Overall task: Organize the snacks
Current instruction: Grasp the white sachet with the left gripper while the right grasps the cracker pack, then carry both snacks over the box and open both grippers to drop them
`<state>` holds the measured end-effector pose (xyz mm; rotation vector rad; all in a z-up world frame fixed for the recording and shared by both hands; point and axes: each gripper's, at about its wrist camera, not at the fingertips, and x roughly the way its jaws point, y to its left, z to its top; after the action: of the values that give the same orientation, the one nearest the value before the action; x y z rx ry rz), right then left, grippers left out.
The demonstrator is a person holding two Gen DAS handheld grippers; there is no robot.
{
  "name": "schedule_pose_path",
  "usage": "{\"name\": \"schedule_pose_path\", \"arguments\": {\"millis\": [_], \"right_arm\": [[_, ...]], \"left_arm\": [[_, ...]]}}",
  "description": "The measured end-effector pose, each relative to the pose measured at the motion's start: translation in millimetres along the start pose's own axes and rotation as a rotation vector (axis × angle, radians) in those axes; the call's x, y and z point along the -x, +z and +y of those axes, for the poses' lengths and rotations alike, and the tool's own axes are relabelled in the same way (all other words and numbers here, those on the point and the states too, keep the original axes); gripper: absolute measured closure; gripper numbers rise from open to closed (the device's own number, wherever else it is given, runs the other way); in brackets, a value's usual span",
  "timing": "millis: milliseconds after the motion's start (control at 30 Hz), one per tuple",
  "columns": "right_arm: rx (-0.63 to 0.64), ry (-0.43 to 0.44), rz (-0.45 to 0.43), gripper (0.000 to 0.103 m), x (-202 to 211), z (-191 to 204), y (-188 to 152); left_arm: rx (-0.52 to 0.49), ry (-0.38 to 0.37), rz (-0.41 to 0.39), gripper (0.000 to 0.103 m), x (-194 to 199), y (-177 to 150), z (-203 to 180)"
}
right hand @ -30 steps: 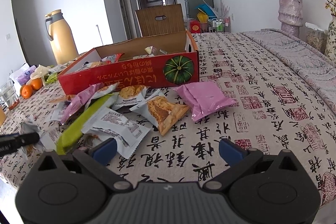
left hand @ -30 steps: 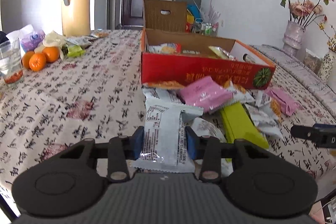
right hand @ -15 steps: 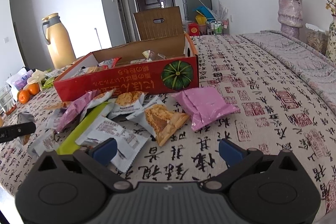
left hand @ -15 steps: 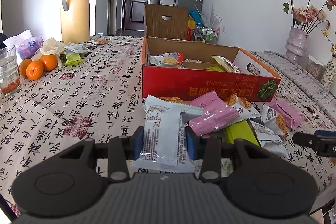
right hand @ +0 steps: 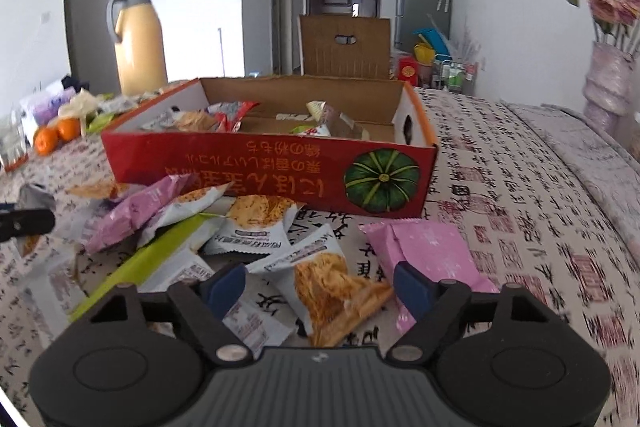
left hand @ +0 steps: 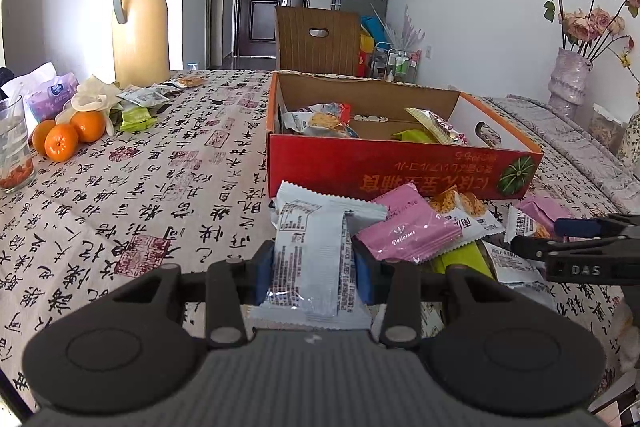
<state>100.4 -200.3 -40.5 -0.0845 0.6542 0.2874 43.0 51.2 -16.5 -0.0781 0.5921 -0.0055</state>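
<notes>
Left gripper (left hand: 313, 269): a white snack packet (left hand: 310, 259) is pinched between its fingers, lifted short of the red box (left hand: 384, 171).
Right gripper (right hand: 320, 287): fingers spread, just been closing; an orange-printed packet (right hand: 328, 287) is framed between them on the table (right hand: 520, 227), untouched.

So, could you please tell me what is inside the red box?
The red box holds a few snack packets, including a green one; cardboard floor shows between them. Its near wall hides the lower front.
</notes>
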Motion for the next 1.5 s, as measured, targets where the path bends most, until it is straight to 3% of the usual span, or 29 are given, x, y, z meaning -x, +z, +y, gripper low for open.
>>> {"name": "schedule_pose_path", "arguments": {"millis": [67,133,200,533,933,1500], "right_arm": [[0.004,0.011,0.018,0.034,-7,-1,1],[0.013,0.022,0.038,0.054,-12,-1,0],[0.023,0.025,0.052,0.061,-15,-1,-1],[-0.012,0.008,-0.009,0.063,1,-9,4],[-0.089,-0.005,-0.154,0.063,27,-21,39],[-0.097,-0.001,-0.238,0.063,-7,-24,108]], "left_arm": [[0.0,0.01,0.001,0.062,-1,1,0],[-0.001,0.015,0.0,0.062,-1,3,0],[0.001,0.017,-0.002,0.062,-2,4,0],[-0.005,0.014,-0.006,0.062,-6,12,-2],[-0.04,-0.001,-0.092,0.062,-7,54,-14],[-0.102,-0.032,-0.153,0.062,-49,125,-45]]}}
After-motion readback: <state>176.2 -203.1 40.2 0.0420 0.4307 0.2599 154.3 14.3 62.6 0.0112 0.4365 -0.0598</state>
